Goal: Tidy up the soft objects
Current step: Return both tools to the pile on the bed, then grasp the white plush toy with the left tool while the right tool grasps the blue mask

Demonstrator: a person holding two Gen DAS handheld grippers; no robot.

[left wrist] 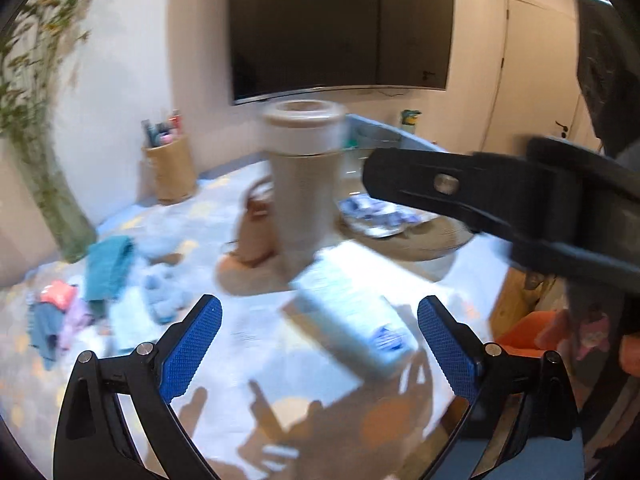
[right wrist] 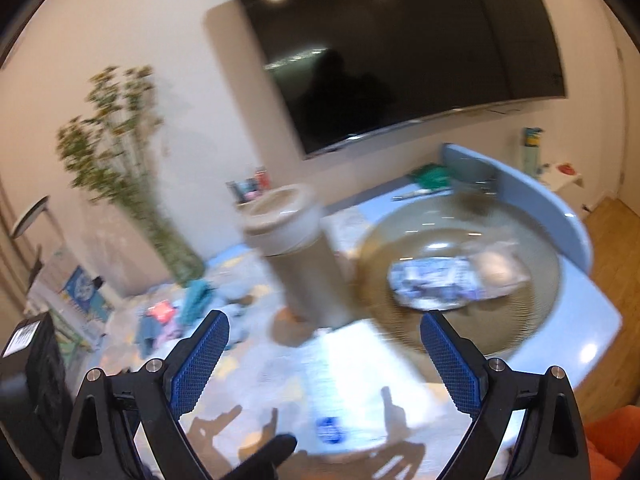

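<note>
Table (left wrist: 248, 344) with pale patterned cloth, blurred by motion; wall screen (left wrist: 340, 28) at 12 o'clock; tall beige canister (left wrist: 304, 176) upright at centre; round woven tray (right wrist: 460, 276) at 2 o'clock in the right view, holding a crumpled blue-white item; pile of soft cloths (left wrist: 104, 288) at 9 o'clock of the left gripper (left wrist: 320, 344), well apart from it; left gripper wide apart, empty, above a pale tissue pack (left wrist: 352, 312); right gripper (right wrist: 324, 364) likewise wide, empty.

Teal cloth (left wrist: 109, 266), pale blue fluffy piece (left wrist: 164, 292), pink and lilac bits, heaped, blurred
</note>
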